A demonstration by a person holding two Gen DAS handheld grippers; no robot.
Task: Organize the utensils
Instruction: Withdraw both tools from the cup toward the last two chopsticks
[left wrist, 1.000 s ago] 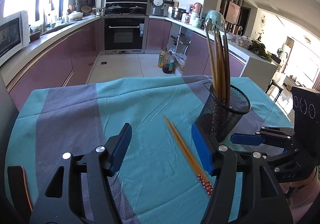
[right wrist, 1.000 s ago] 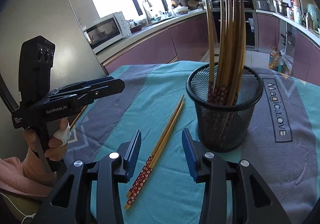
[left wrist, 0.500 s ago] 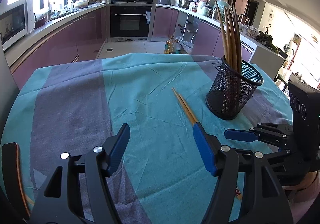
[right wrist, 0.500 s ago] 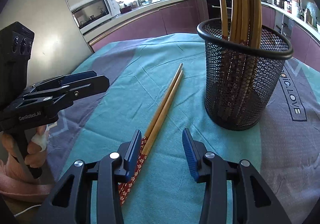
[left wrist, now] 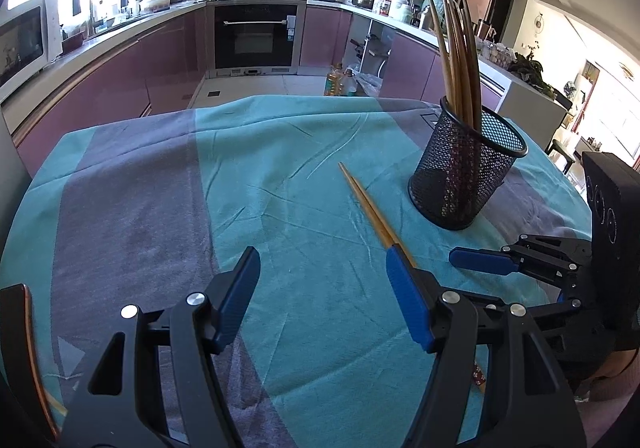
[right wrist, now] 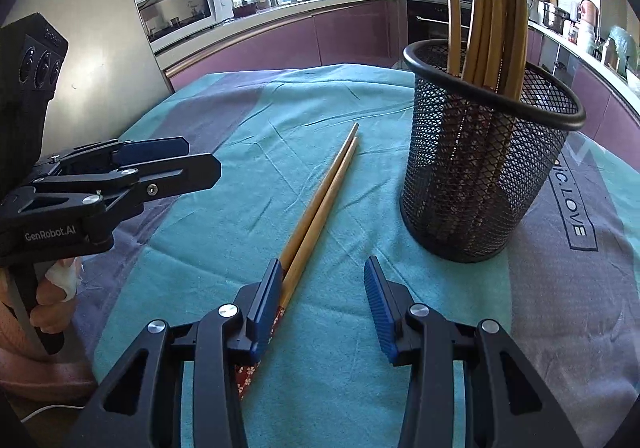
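A pair of wooden chopsticks [right wrist: 320, 200] with red patterned ends lies on the teal cloth, left of a black mesh cup [right wrist: 480, 176] that holds several more chopsticks upright. My right gripper [right wrist: 323, 284] hangs open low over the pair's patterned end; its left finger covers part of the sticks and no pad presses them. In the left wrist view the pair [left wrist: 368, 204] runs behind the right finger of my left gripper [left wrist: 322, 288], which is open with nothing in it. The mesh cup [left wrist: 464, 176] stands beyond, and the right gripper [left wrist: 480, 262] shows at right.
A teal and grey tablecloth [left wrist: 160, 208] covers the round table. A dark curved object [left wrist: 20, 348] sits at the near left edge. A person's hand [right wrist: 52, 288] grips the left tool's handle. Kitchen counters, an oven and a microwave lie beyond the table.
Both grippers have sunk toward the table. The right one has come down over the chopsticks' patterned end, and the mesh cup now looks larger in its view. Neither jaw opening looks changed.
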